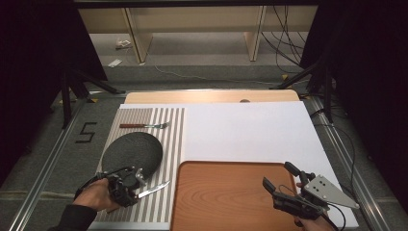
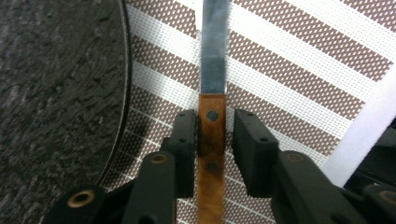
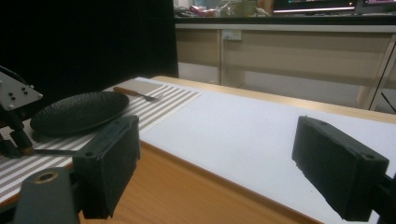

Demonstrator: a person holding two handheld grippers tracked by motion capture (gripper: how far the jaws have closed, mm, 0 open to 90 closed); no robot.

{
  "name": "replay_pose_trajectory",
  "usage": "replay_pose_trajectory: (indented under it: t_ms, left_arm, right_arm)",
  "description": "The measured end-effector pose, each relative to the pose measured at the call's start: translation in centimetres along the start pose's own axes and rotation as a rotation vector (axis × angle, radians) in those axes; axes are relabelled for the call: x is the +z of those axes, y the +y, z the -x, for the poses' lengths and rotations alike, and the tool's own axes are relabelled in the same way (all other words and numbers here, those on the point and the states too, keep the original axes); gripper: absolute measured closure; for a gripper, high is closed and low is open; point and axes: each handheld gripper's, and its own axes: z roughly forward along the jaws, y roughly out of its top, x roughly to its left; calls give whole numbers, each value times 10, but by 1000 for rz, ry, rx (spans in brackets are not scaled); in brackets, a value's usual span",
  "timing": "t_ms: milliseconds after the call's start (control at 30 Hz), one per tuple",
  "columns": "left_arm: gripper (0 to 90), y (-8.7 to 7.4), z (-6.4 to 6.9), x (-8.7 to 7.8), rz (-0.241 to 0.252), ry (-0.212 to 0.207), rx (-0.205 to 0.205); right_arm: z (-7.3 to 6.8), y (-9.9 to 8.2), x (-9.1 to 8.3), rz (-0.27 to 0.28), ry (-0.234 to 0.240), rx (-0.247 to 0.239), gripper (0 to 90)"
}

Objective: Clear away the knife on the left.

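Note:
A knife with a brown wooden handle and a steel blade lies on the striped placemat, just right of a dark round plate. My left gripper reaches over it from the near left. In the left gripper view the handle stands between the two pads: the left pad is against it, while a narrow gap shows at the right pad. My right gripper hovers wide open over the wooden tray, its jaws holding nothing.
A fork with a brown handle lies at the far end of the placemat, behind the plate. A white sheet covers the table's right and middle. The left gripper's grey plate appears at the left of the right gripper view.

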Motion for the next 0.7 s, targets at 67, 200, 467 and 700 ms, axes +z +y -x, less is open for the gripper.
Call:
replay_pose_trajectory:
  t_ms: [67, 200, 467, 700]
  left_arm:
    - [757, 1, 0, 0, -5, -1, 9]
    - [765, 1, 0, 0, -6, 1, 14]
    - [769, -1, -1, -5, 49, -2, -8]
    - [770, 0, -4, -19, 173, -11, -109]
  right_arm:
    - [0, 0, 0, -1, -2, 2, 162]
    - [0, 0, 0, 0, -2, 2, 163]
    - [0, 0, 0, 0, -4, 0, 164]
    - [0, 0, -1, -2, -4, 2, 166]
